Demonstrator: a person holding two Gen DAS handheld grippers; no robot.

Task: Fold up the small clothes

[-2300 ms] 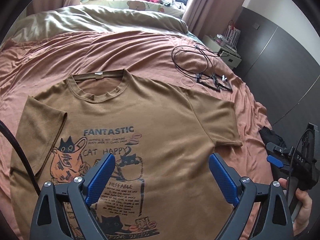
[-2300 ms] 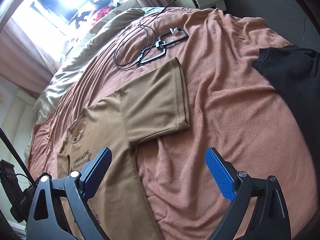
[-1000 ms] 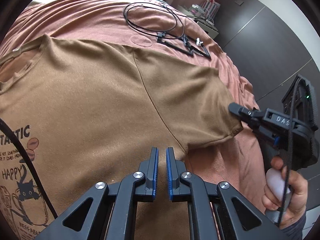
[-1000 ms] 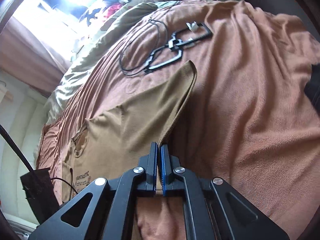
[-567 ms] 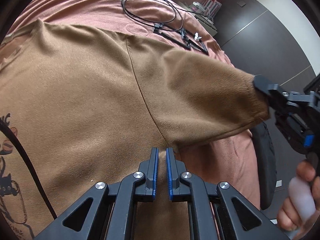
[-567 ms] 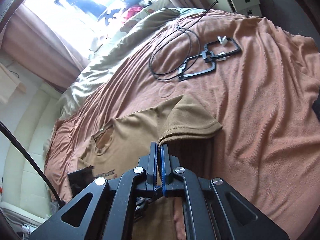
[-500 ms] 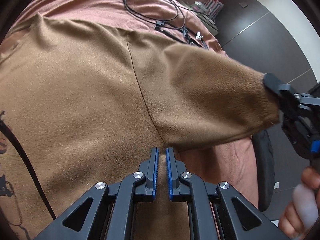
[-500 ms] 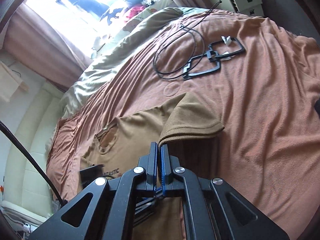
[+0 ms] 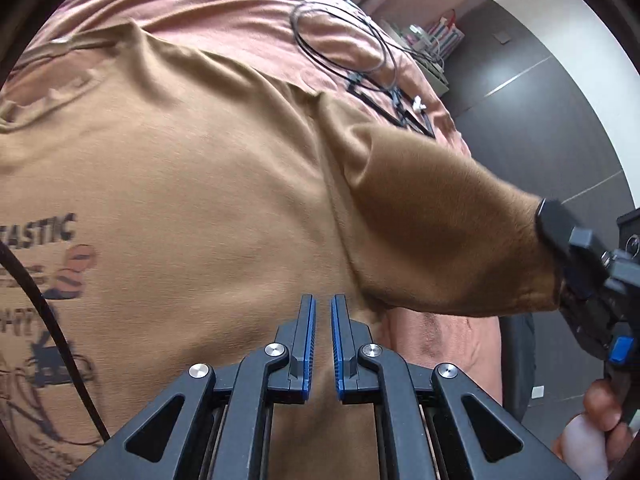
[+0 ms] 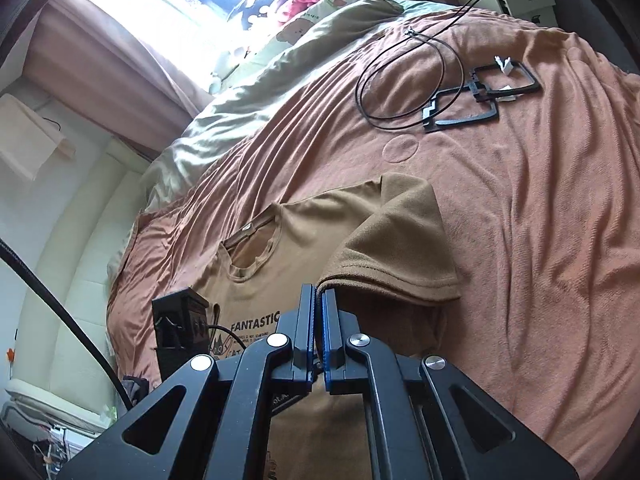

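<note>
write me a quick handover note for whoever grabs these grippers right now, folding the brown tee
Left gripper: jaws shut on the side edge of the brown t-shirt, just below the armpit.
Right gripper: jaws shut on the hem of the sleeve, holding it raised off the bedspread.
Shirt lies print side up on the bed, collar away from you; the rest of it is flat. A black cable and frame lie beyond the sleeve, clear of it.
Done: both grips taken, the sleeve side raised.
Left: probably carry that side over the print, lay it flat, then do the other side and fold the length.
</note>
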